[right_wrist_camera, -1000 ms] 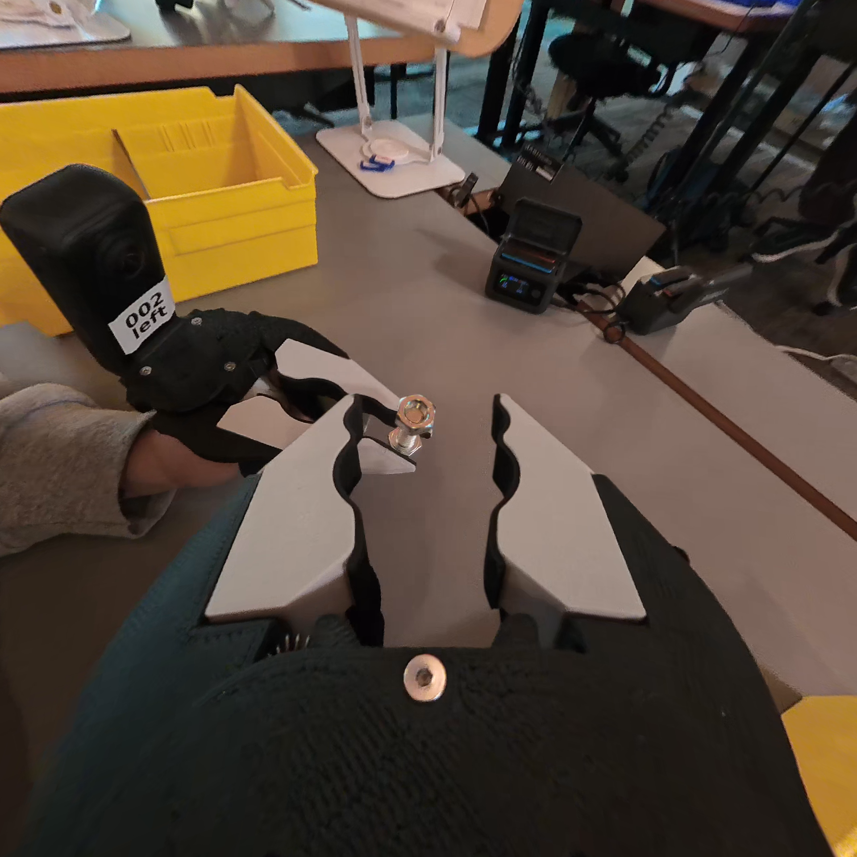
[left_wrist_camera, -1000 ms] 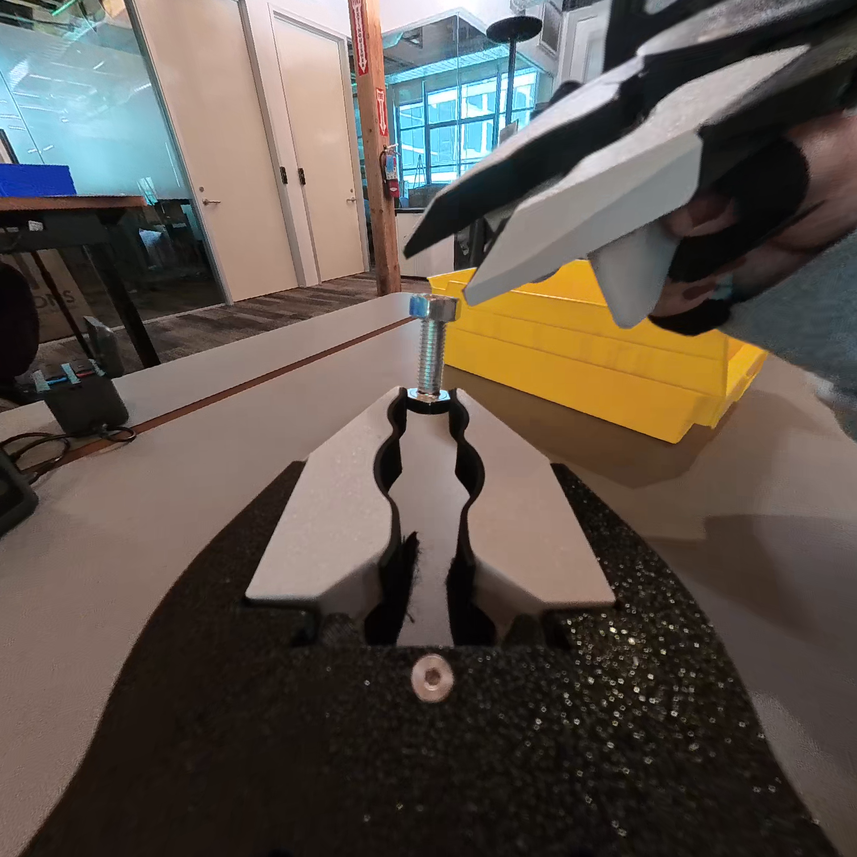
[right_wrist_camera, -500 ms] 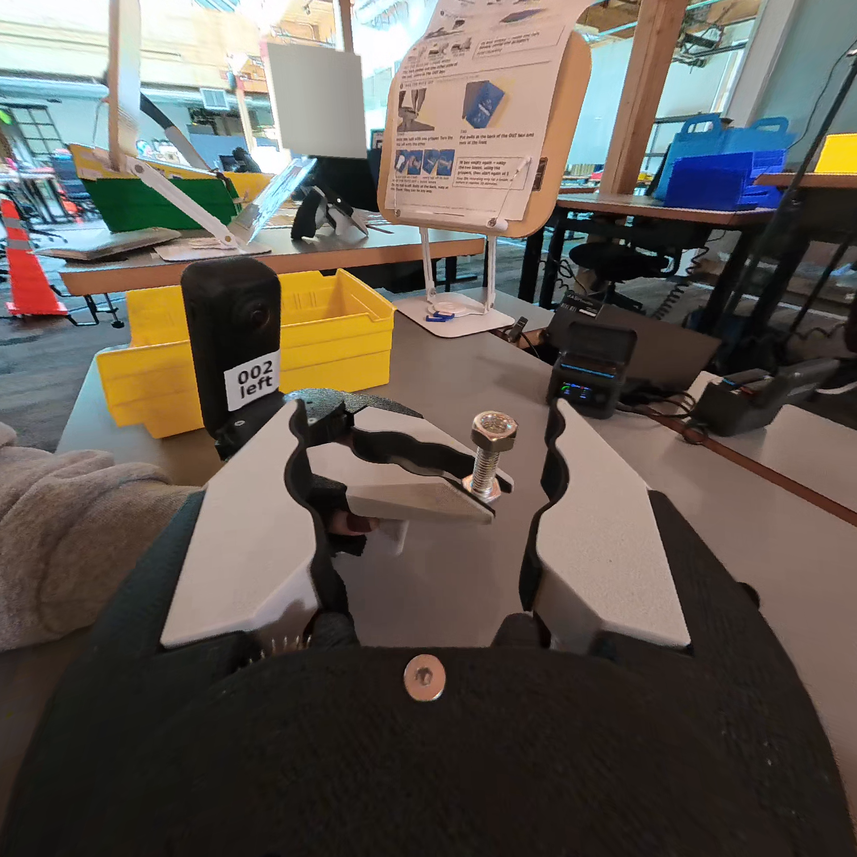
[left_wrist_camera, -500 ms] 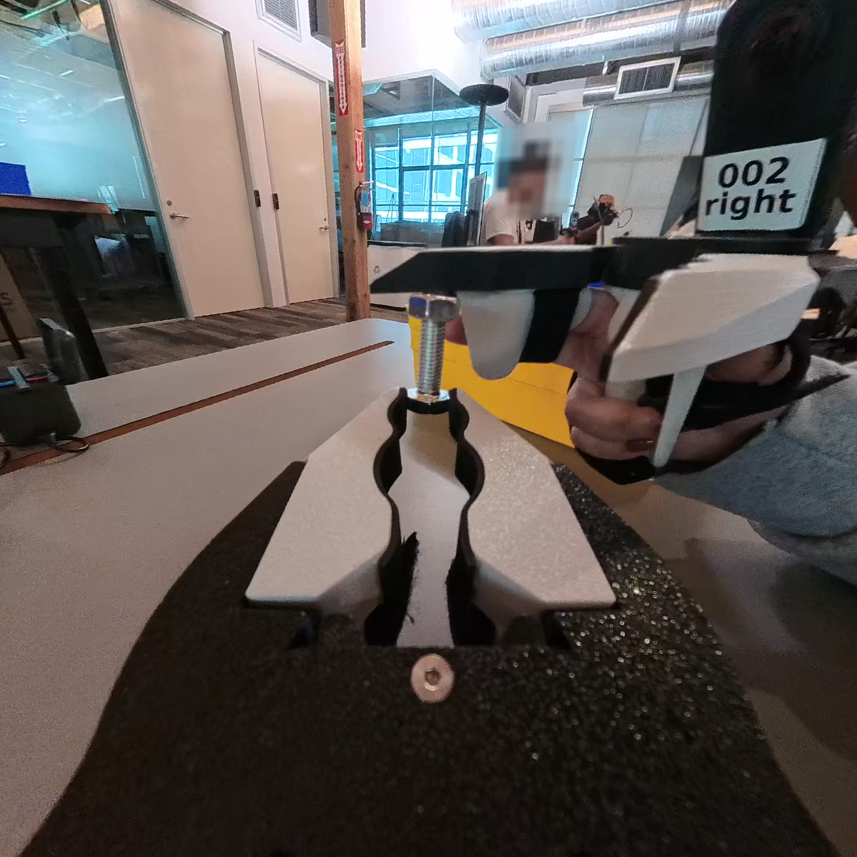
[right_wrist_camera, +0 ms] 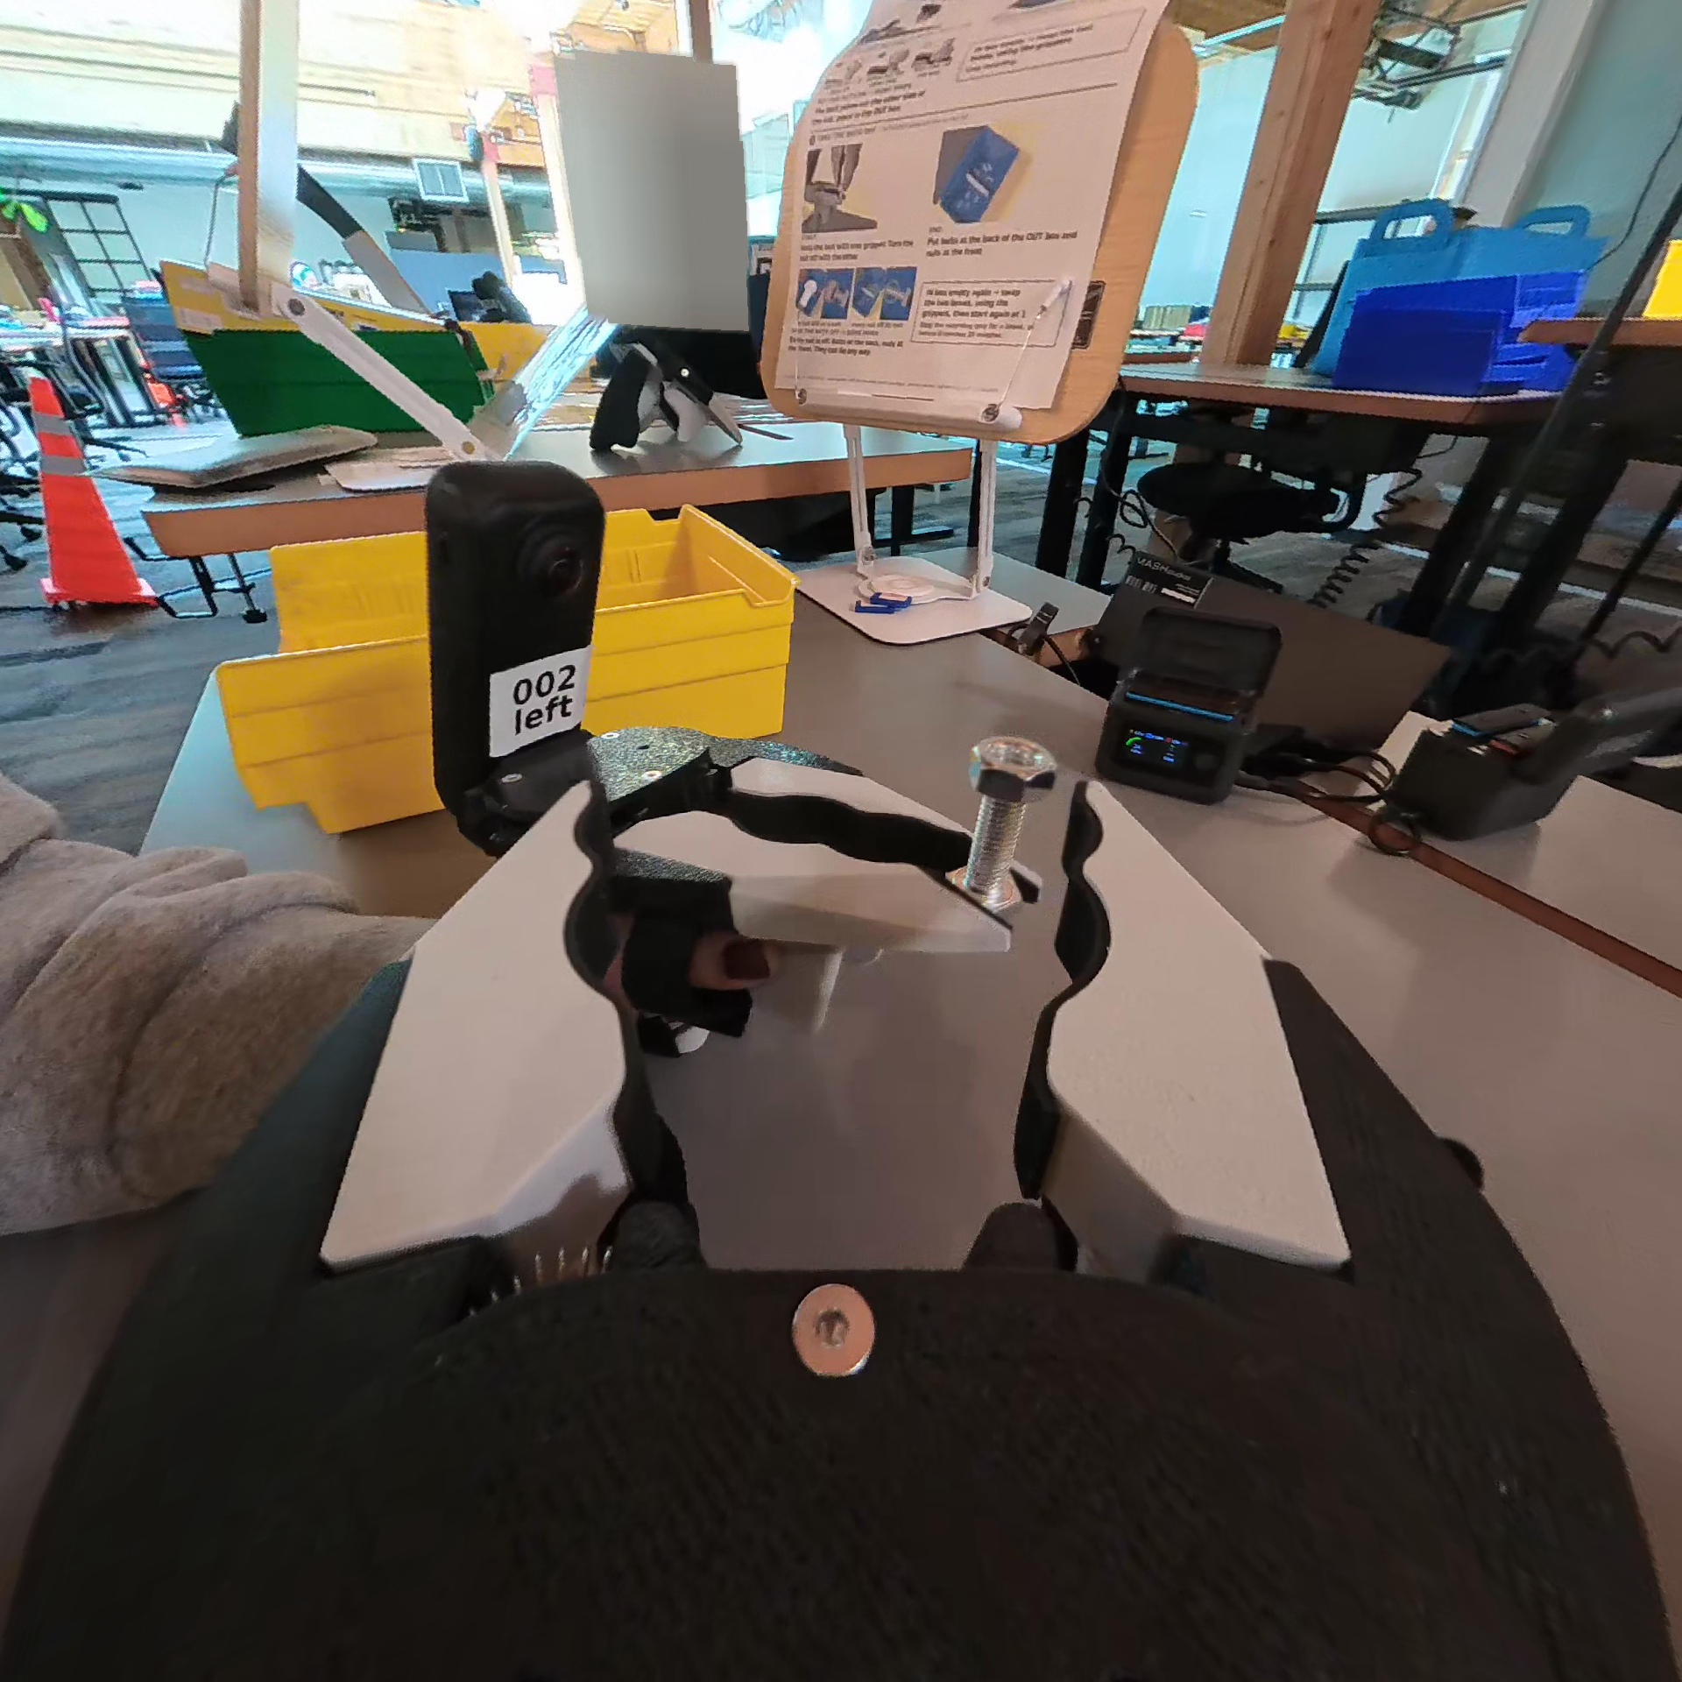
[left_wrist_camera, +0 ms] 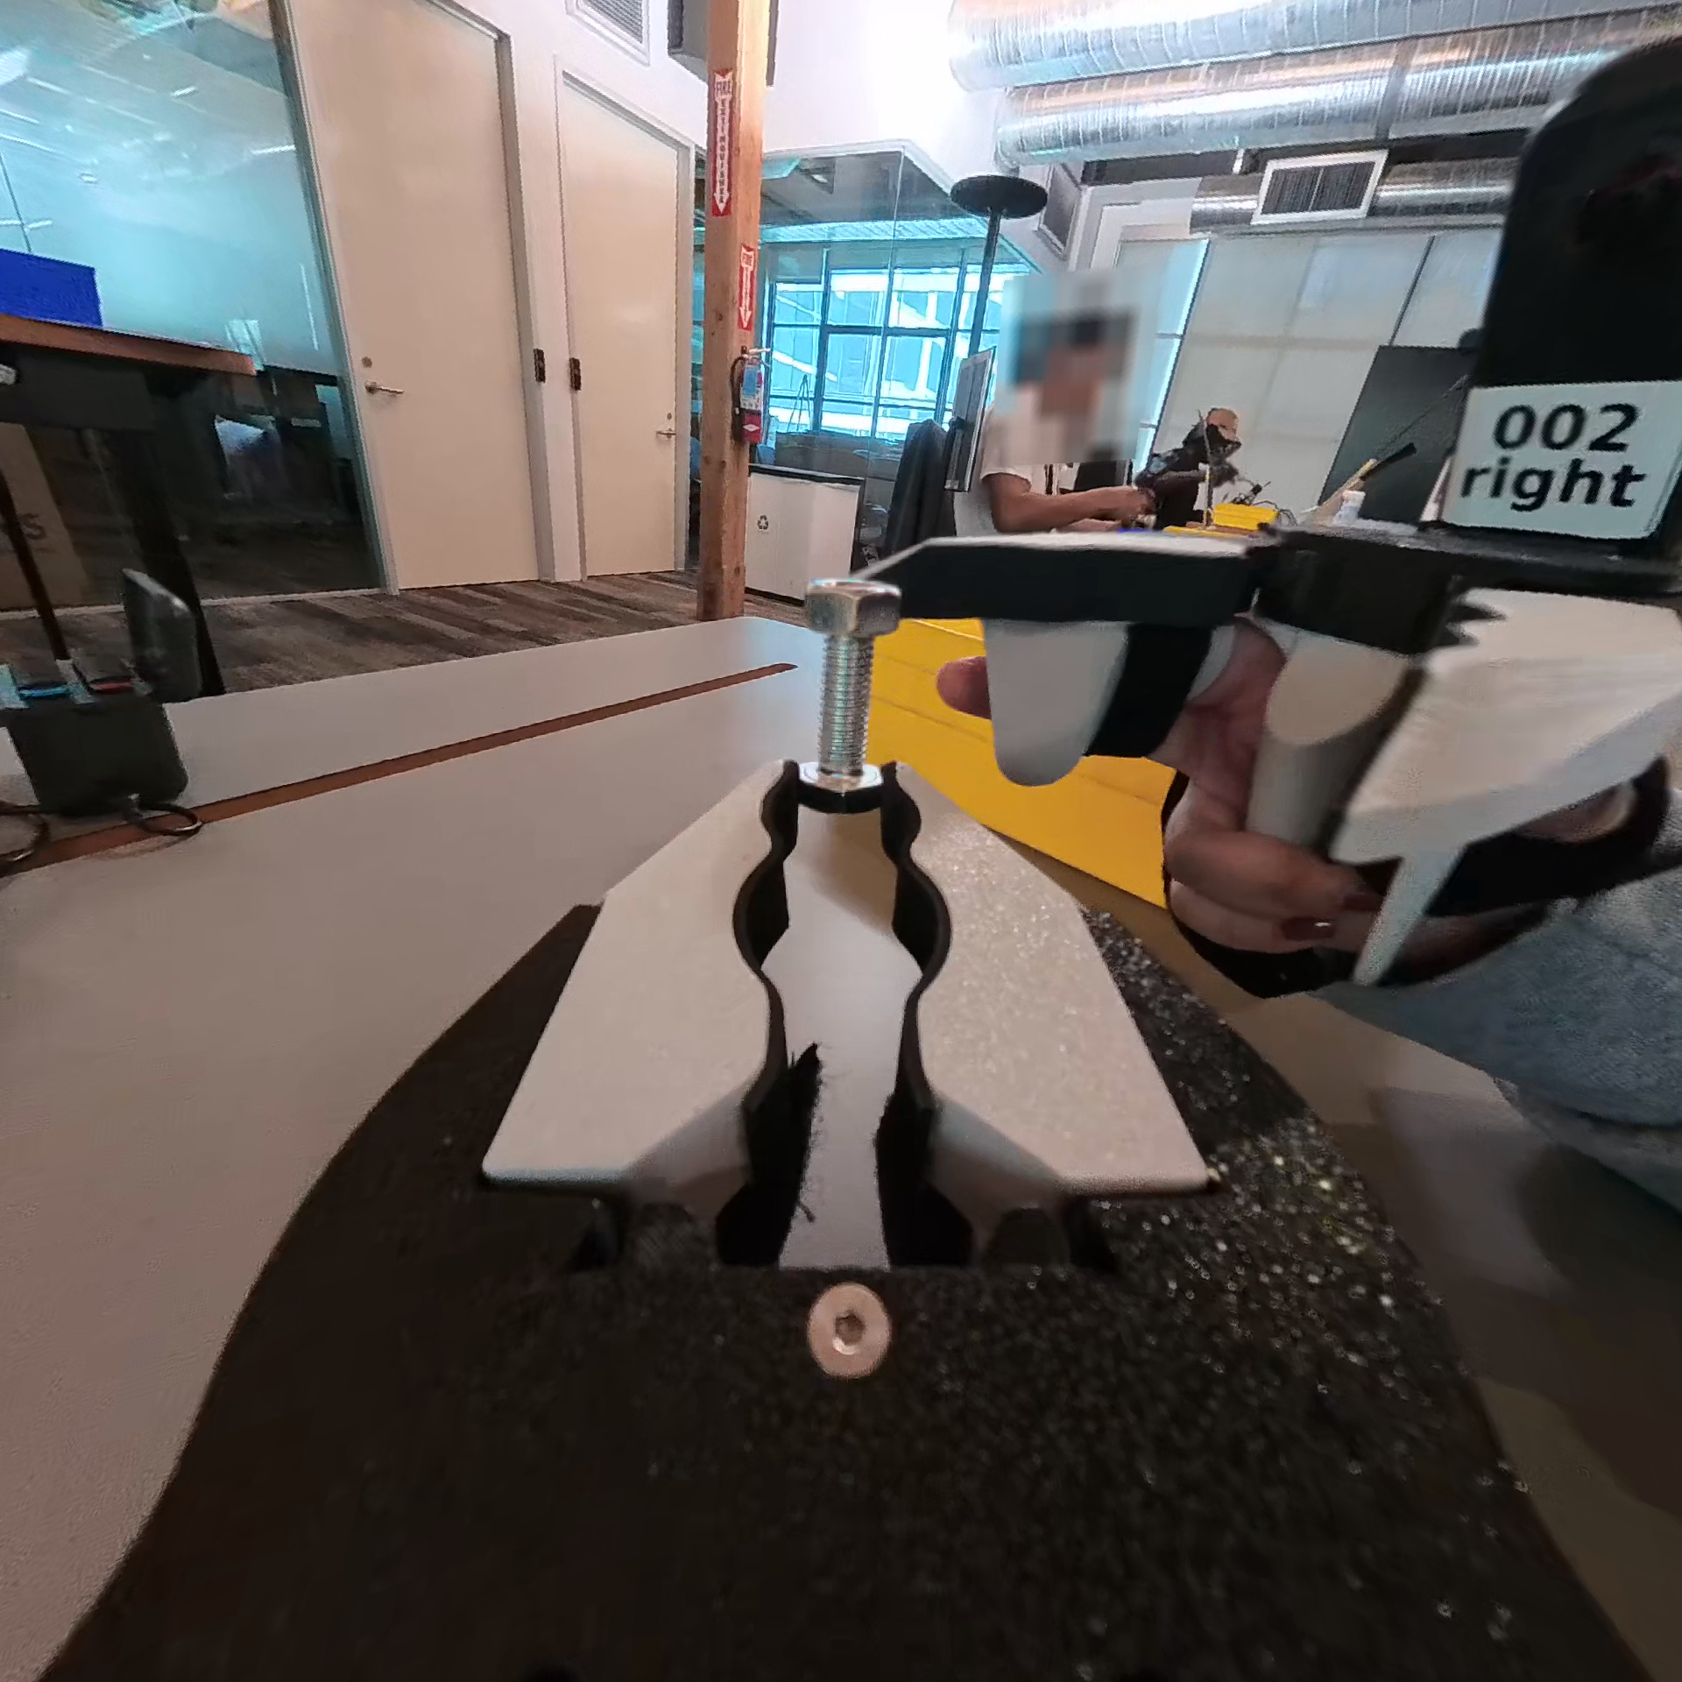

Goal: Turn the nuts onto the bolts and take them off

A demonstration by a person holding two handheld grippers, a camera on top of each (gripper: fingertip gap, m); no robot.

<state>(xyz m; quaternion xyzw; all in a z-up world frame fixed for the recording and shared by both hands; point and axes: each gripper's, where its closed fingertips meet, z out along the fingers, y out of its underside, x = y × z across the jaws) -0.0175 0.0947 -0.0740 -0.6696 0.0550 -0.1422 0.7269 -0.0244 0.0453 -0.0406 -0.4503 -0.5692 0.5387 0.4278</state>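
My left gripper is shut on a silver nut at its fingertips. A silver bolt stands upright in the nut, hex head up. In the right wrist view the same bolt rises from the nut held by the left gripper. My right gripper is open, level with the bolt head, with a finger on each side. The bolt stands nearer its right finger, apart from both. In the left wrist view one of its fingers reaches in from the right beside the bolt head.
A yellow bin stands on the grey table behind the grippers, and also shows in the left wrist view. A black label printer, cables and a document stand are at the back right. A black device sits far left. Tip to tip, the grippers are about 5 cm apart.
My right gripper has swung down from above and levelled out, bringing its open fingers to either side of the bolt head. My left gripper has held still with the nut and bolt.
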